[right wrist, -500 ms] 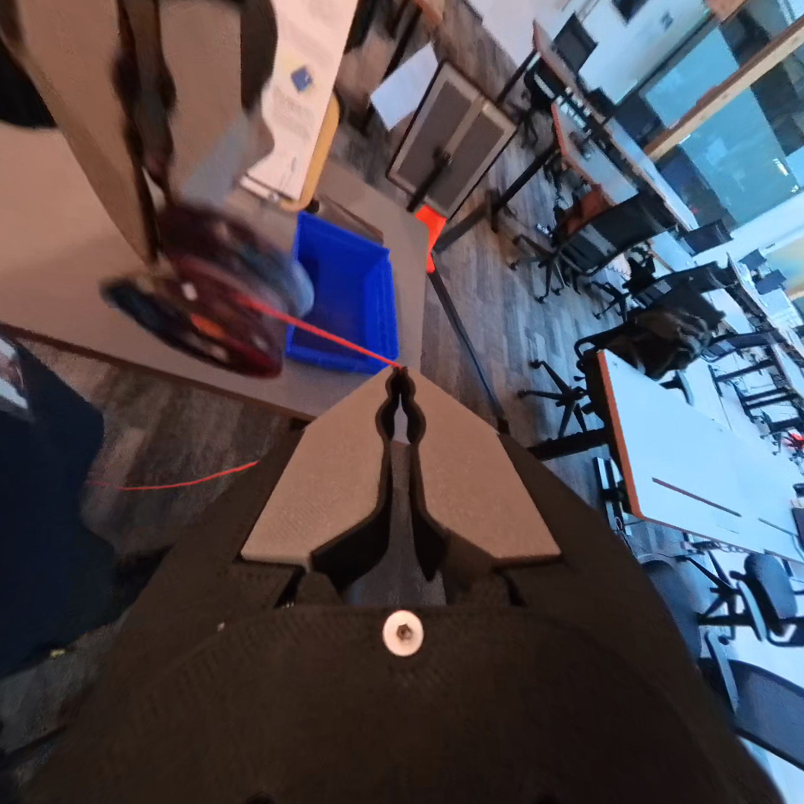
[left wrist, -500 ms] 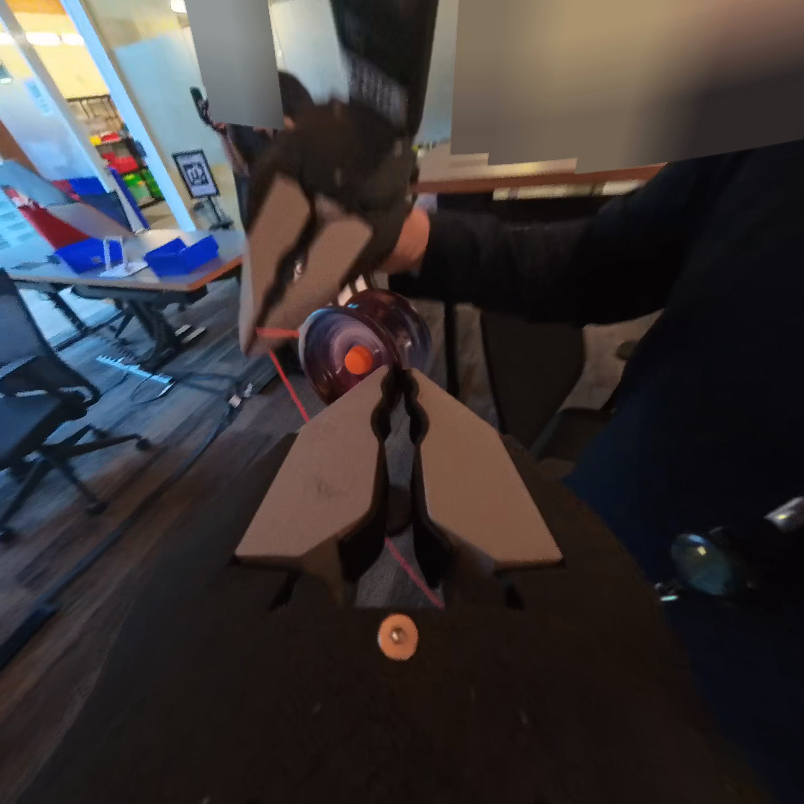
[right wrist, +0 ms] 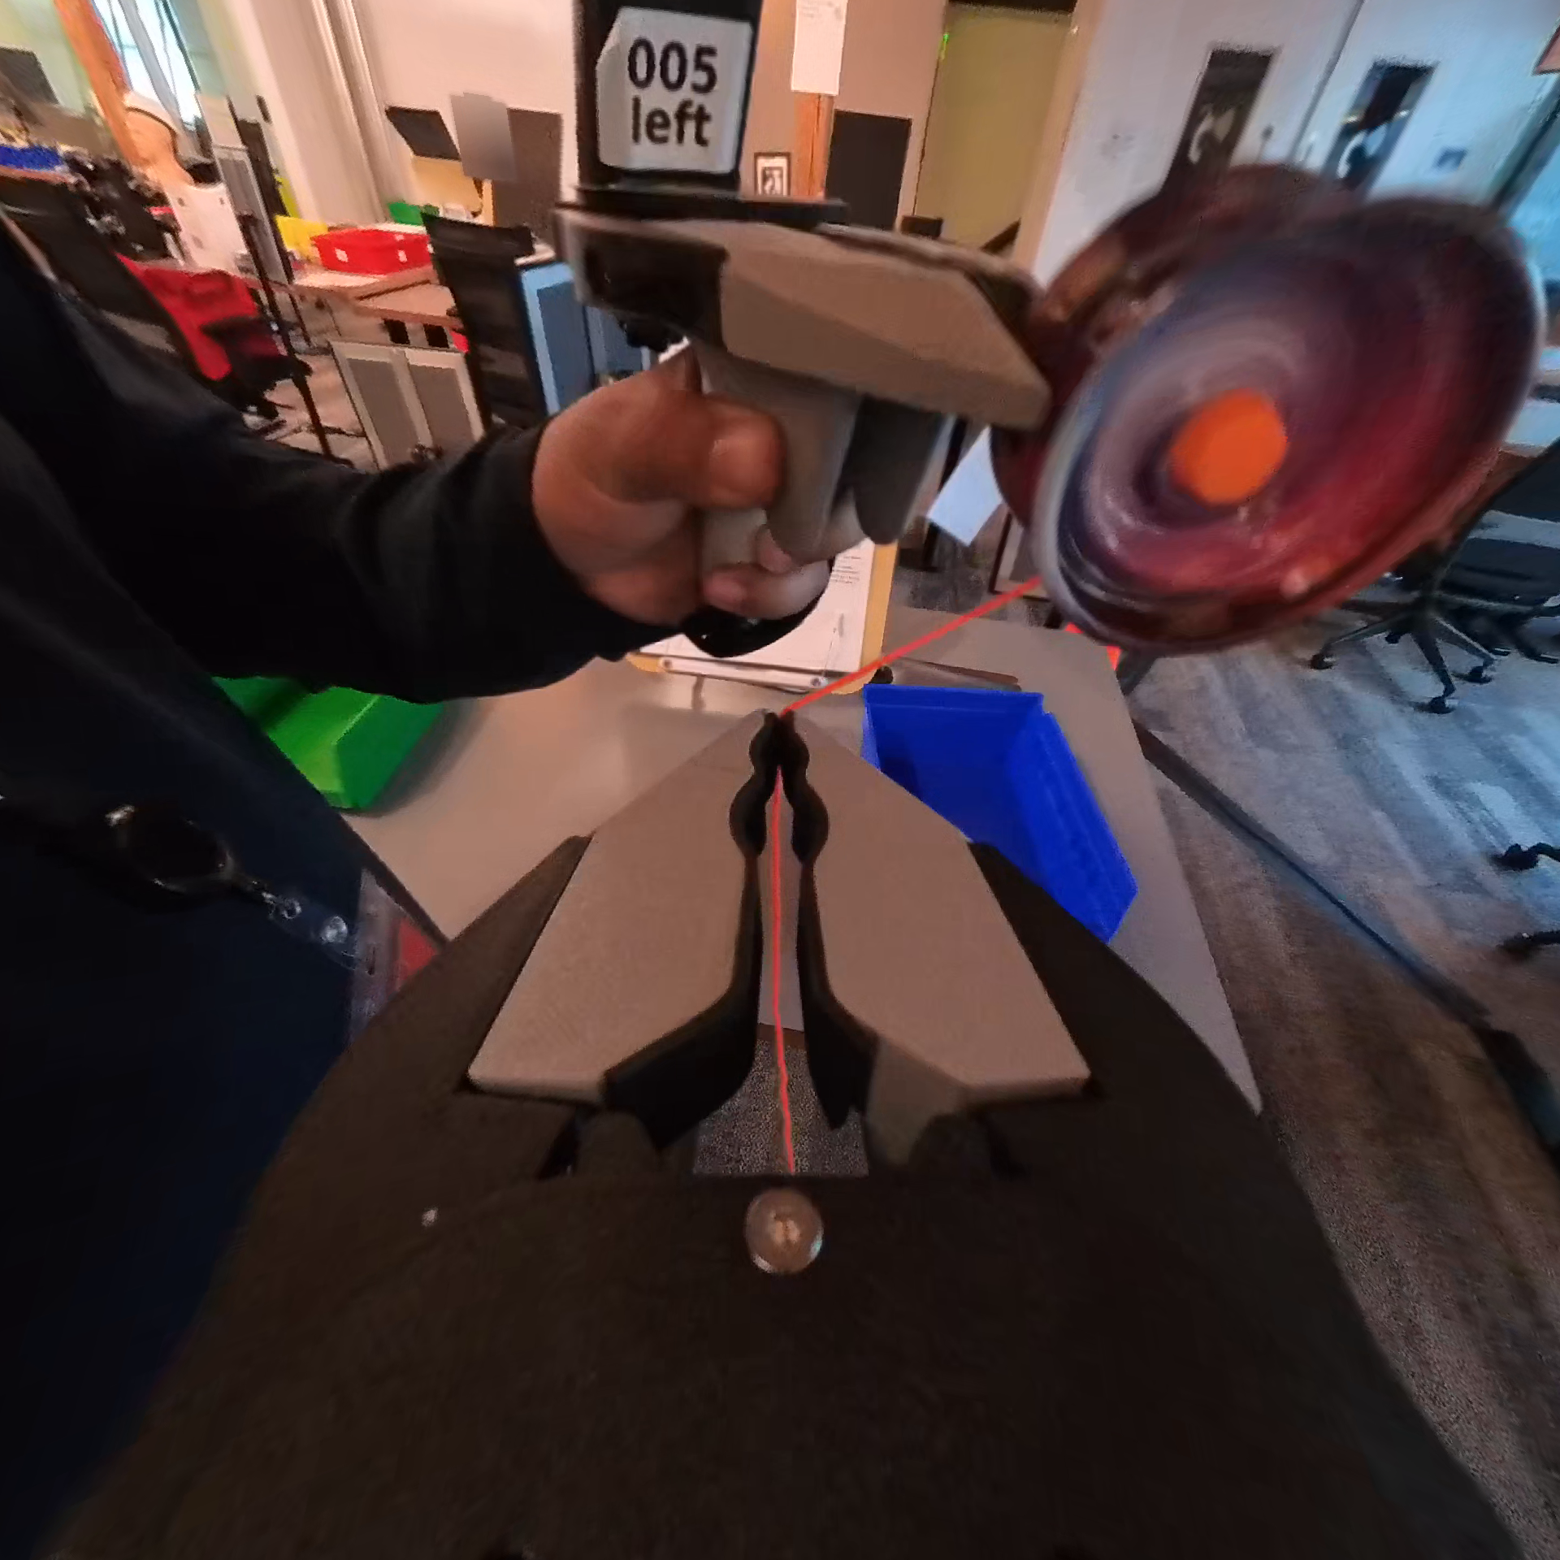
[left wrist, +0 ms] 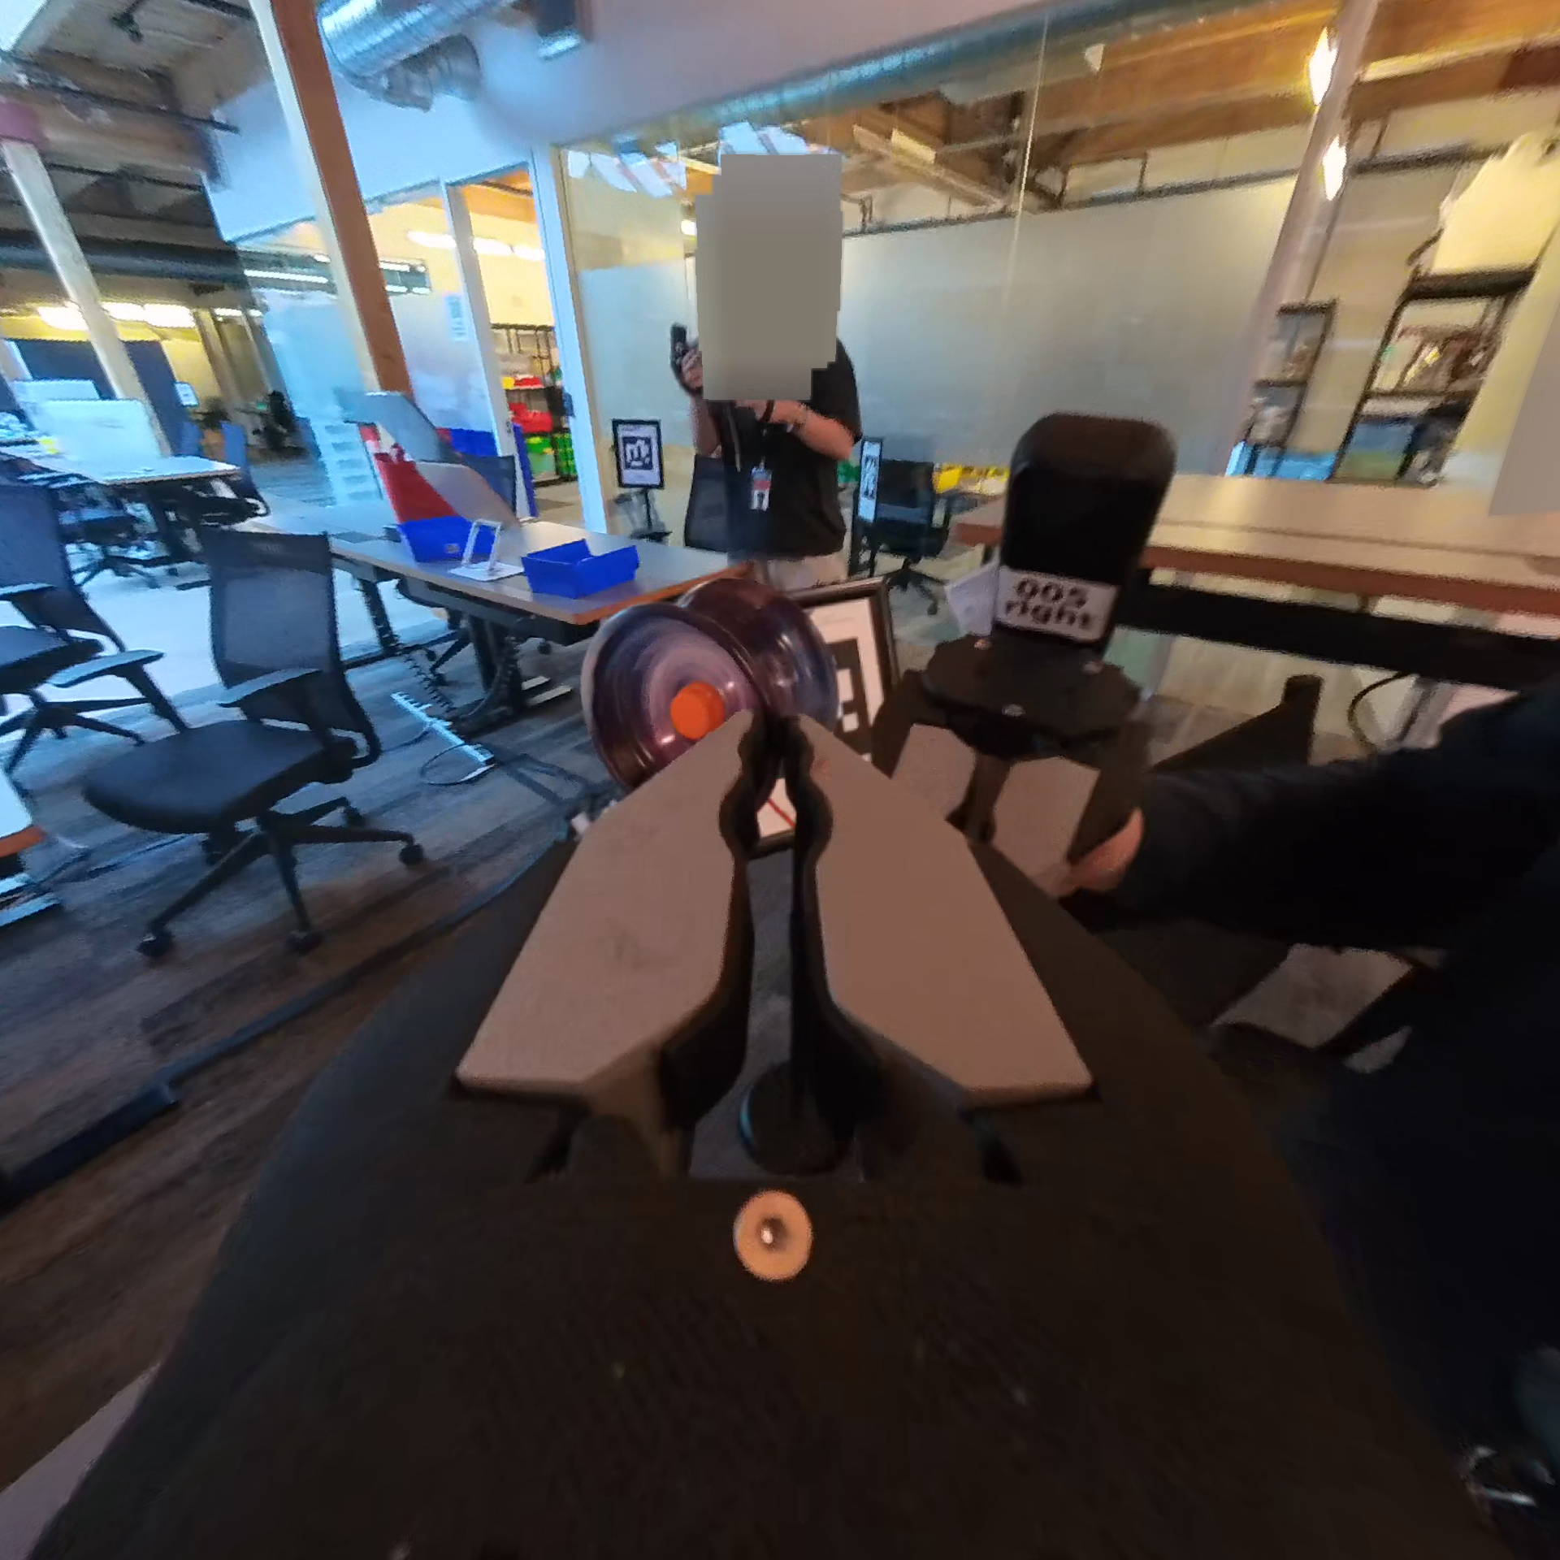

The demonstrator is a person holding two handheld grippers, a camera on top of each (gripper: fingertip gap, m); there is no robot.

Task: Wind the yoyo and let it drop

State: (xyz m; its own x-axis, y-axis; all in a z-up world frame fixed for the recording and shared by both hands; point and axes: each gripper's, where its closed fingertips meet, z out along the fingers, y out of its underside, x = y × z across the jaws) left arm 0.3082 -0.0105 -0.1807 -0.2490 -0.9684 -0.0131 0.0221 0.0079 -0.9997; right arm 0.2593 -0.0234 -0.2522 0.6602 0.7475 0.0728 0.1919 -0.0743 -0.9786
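While we hold the left gripper shut on the yoyo, its two gray fingers pinch into the groove between the yoyo's two purple halves, just as they did a moment ago. We can see the orange button in the middle of the yoyo, right beside the left fingertip. The yoyo looks smeared, like it is spinning.

Our right gripper is shut too, and the red string is pinched at its very tip. The string runs up from there to the yoyo, which now sits high on the right of the right wrist view. Before, it was on the left of that view.

From the left wrist view, the right gripper now stands just to the right of the yoyo and a bit lower, fingers pointing down. Earlier it was up above and left of the yoyo.

Below the string sits a blue bin on a gray table, with a green bin off to the left. A person now stands far behind the yoyo.
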